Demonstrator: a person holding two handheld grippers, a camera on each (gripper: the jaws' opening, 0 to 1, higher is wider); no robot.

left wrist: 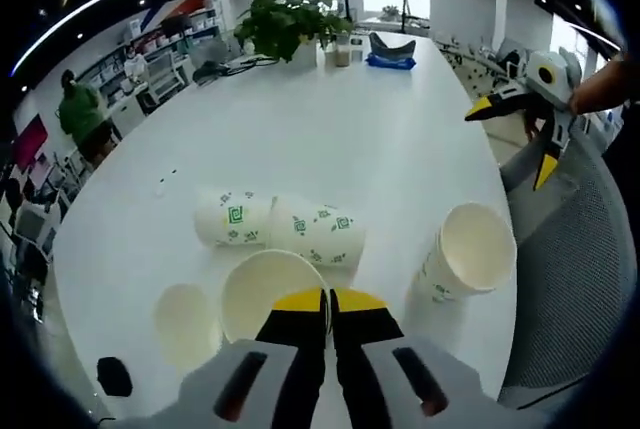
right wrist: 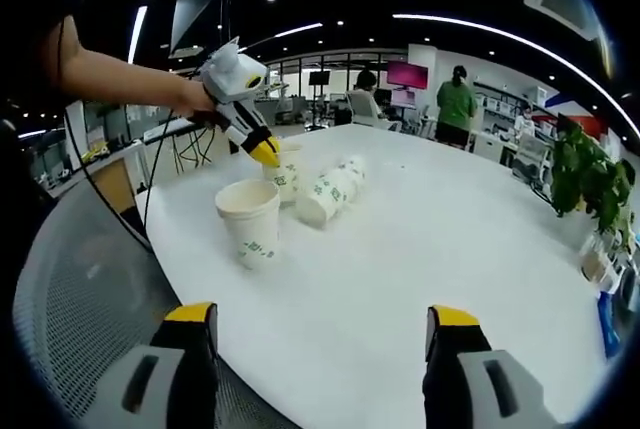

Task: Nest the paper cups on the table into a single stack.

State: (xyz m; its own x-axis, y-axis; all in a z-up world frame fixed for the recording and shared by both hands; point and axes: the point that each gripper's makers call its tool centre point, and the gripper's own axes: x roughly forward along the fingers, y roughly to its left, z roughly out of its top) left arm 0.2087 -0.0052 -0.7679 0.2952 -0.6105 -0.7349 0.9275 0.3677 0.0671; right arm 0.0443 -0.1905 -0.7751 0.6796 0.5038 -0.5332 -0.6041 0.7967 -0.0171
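Note:
My left gripper point(left wrist: 326, 299) is shut on the near rim of an upright white paper cup point(left wrist: 268, 291); in the right gripper view the same gripper point(right wrist: 264, 154) bites the cup's rim point(right wrist: 288, 171). Another upright cup point(left wrist: 186, 323) stands close to the left of it. Two green-printed cups point(left wrist: 285, 226) lie on their sides, one nested in the other, just beyond; they also show in the right gripper view point(right wrist: 330, 191). A lone upright cup point(left wrist: 466, 252) point(right wrist: 250, 221) stands to the right. My right gripper point(right wrist: 321, 315) point(left wrist: 512, 141) hangs wide open over the table's edge, holding nothing.
The long white table point(left wrist: 330, 139) runs away toward a potted plant point(left wrist: 290, 24) and a blue item point(left wrist: 390, 61) at its far end. A grey mesh chair point(right wrist: 90, 299) stands at the near edge. People stand by desks in the background point(right wrist: 455, 104).

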